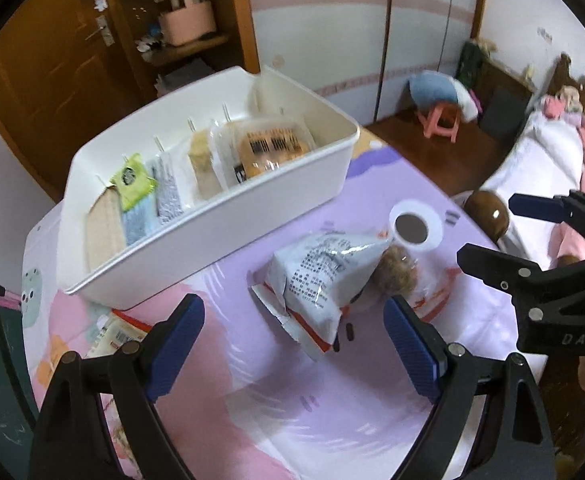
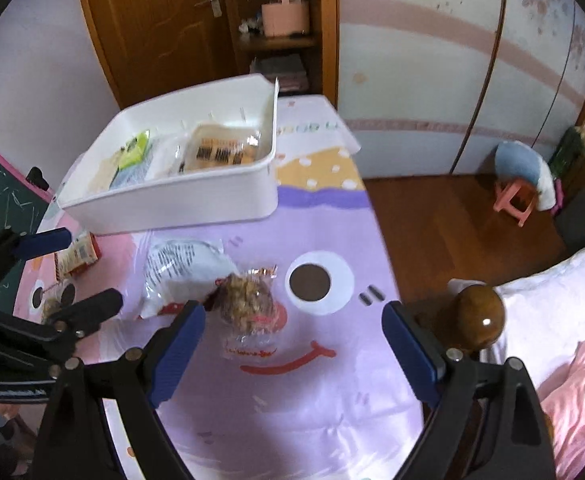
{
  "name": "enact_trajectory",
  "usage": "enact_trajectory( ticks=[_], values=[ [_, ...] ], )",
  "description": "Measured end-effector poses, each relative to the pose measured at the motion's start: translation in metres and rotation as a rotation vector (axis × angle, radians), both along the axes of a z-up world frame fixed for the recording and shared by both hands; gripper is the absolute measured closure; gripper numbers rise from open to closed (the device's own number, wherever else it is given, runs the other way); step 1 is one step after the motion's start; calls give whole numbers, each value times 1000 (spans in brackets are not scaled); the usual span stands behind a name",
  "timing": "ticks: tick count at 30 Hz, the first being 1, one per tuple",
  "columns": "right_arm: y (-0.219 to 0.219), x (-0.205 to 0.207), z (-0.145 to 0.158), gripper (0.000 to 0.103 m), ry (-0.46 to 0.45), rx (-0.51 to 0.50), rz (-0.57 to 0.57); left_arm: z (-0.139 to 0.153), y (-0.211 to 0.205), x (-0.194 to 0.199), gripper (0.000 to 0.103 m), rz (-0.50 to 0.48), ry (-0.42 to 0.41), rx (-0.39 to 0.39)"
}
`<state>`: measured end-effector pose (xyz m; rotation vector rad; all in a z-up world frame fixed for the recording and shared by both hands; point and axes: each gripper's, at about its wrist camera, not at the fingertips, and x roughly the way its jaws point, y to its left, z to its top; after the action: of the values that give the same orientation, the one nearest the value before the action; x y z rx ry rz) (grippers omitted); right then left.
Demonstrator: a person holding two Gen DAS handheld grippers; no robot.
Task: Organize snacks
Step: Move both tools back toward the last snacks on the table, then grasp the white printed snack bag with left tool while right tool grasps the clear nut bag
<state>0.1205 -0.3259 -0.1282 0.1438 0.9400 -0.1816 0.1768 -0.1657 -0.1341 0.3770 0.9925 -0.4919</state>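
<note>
A white bin (image 1: 212, 236) (image 2: 172, 204) with slotted dividers stands on the table and holds several snack packets, a clear-wrapped pastry (image 1: 268, 148) at its far end. A white printed snack bag (image 1: 316, 276) (image 2: 180, 272) lies on the tablecloth in front of it. A clear bag of brown clustered snack (image 2: 248, 304) (image 1: 398, 276) lies beside it. My left gripper (image 1: 294, 344) is open above the white bag. My right gripper (image 2: 292, 344) is open above the clear bag and also shows in the left wrist view (image 1: 488, 232).
A red-edged packet (image 2: 78, 256) (image 1: 116, 334) lies by the bin's near corner. The purple cartoon tablecloth (image 2: 312, 400) covers the table. A brown bedpost knob (image 2: 478, 316), a bed with pink bedding (image 2: 572, 384), and a pink stool (image 2: 516, 200) are to the right.
</note>
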Motion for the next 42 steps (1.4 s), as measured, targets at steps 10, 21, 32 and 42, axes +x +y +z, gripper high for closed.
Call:
enact_trajectory(
  ticks=[10, 21, 32, 42],
  values=[
    [0, 38, -50, 28, 121, 98, 39, -40, -6, 20, 13, -58, 58, 45],
    [25, 53, -73, 62, 153, -20, 122, -53, -3, 38, 13, -28, 106, 22],
    [13, 35, -71, 71, 133, 10, 89, -76, -31, 48, 13, -28, 165, -2],
    [11, 31, -71, 72, 122, 31, 66, -82, -27, 47, 39, 6, 162, -27]
  ],
)
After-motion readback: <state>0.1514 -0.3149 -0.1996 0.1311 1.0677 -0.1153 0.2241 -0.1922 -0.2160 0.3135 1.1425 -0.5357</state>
